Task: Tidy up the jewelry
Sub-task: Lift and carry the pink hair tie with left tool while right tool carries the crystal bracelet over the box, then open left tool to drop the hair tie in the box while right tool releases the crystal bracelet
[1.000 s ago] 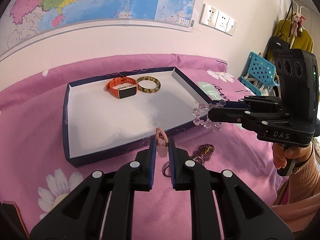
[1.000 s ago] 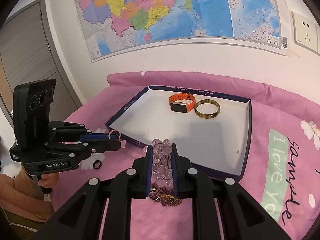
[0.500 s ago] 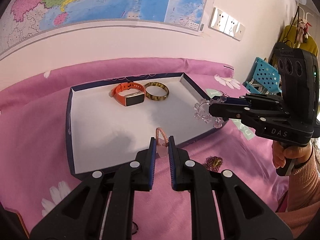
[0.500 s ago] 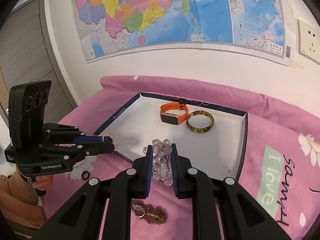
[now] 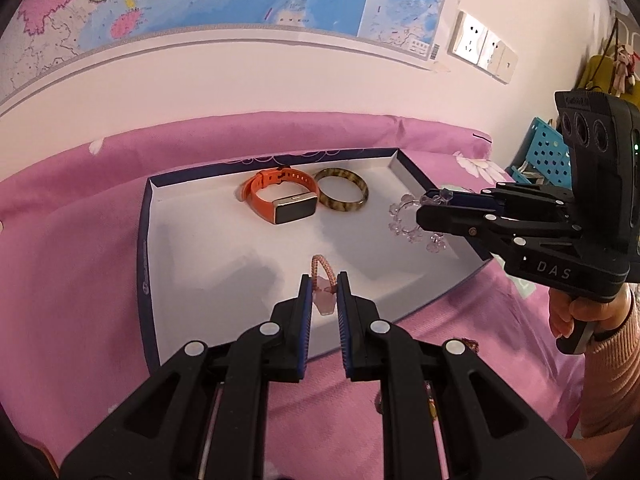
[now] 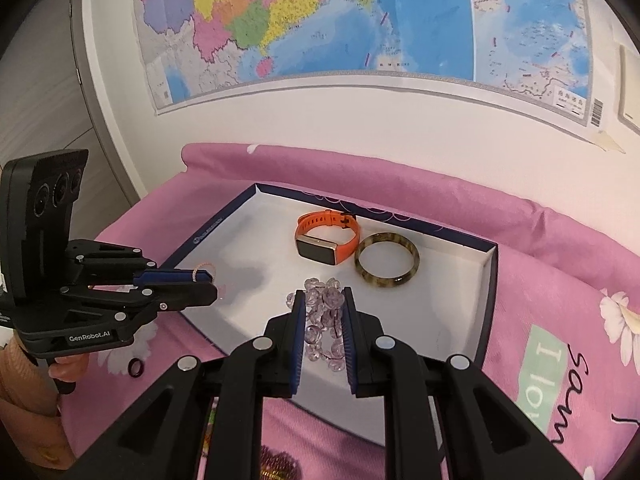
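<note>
Your left gripper (image 5: 323, 300) is closed on a pink braided ring with a pale stone (image 5: 322, 282), held above the near part of the white tray (image 5: 192, 256). Your right gripper (image 6: 323, 320) is clamped across a clear crystal bead bracelet (image 6: 324, 300), whose loose beads hang beyond the fingers over the tray's right side. Both pieces are carried high, probably so they pass over the tray's dark rim before release. At the tray's far end an orange smartwatch (image 5: 280, 200) and a tortoiseshell bangle (image 5: 341, 195) lie just beside each other, leaving open floor for the two held items. A dark ring (image 6: 136, 368) waits on the pink bedspread (image 6: 560, 240), outside the tray.
</note>
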